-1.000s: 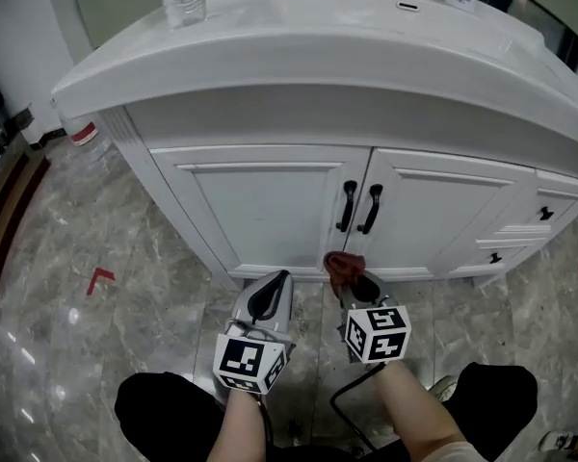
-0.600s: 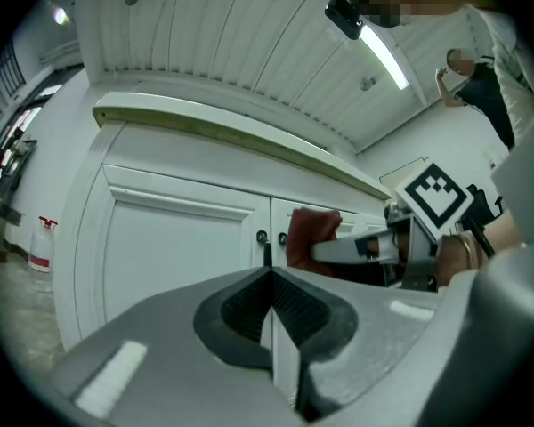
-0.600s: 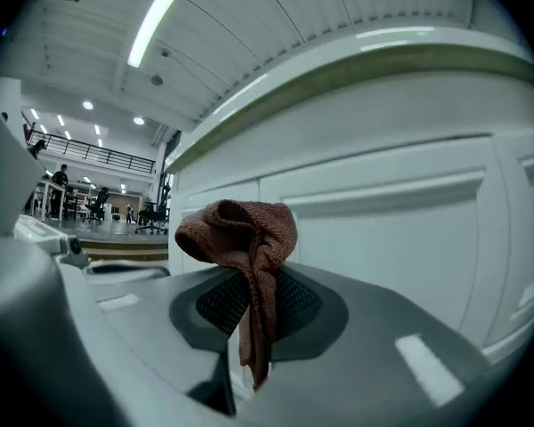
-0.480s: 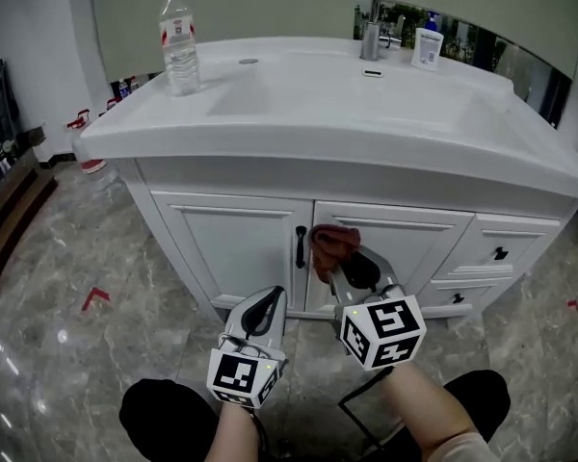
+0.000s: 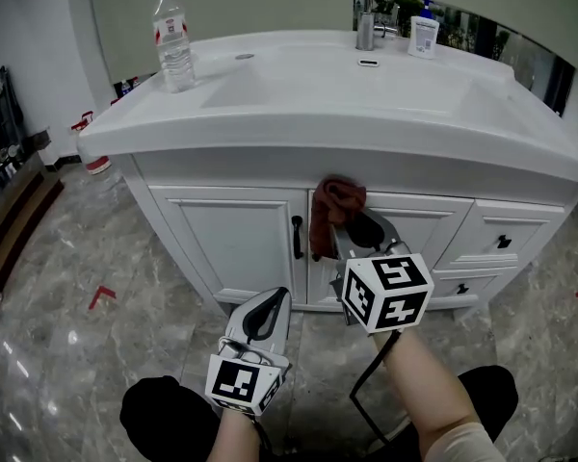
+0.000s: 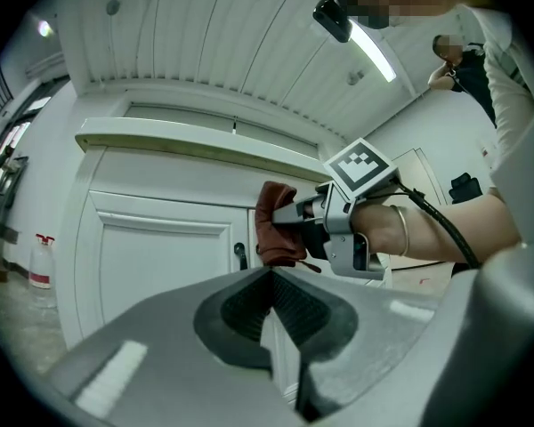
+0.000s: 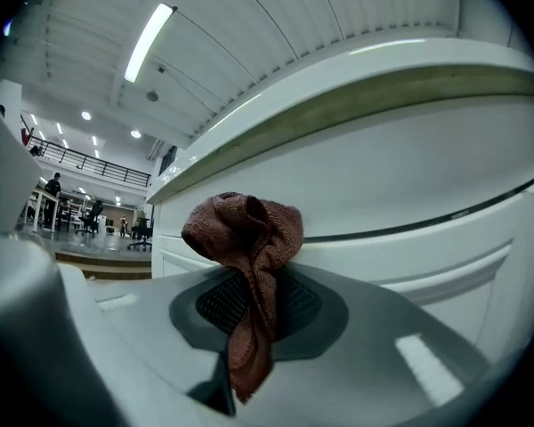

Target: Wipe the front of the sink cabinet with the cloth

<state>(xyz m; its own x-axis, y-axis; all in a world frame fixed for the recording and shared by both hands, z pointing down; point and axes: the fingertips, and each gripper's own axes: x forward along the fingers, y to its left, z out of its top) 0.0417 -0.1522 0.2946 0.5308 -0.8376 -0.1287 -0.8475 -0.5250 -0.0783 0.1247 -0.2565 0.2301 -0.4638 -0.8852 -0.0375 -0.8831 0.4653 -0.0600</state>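
Head view: the right gripper (image 5: pixel 353 227) is pinching the cloth (image 5: pixel 333 208) at the sink cabinet (image 5: pixel 233 237) front, the left gripper (image 5: pixel 269 302) is hovering closed, empty.

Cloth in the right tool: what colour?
The cloth is reddish brown; right gripper view shows it best.

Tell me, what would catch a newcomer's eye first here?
A rust-red cloth stands out, pinched by the right gripper and held against the top of the white cabinet doors, just under the sink top. The left gripper hangs lower, shut and empty, and a water bottle stands on the sink top's left corner.
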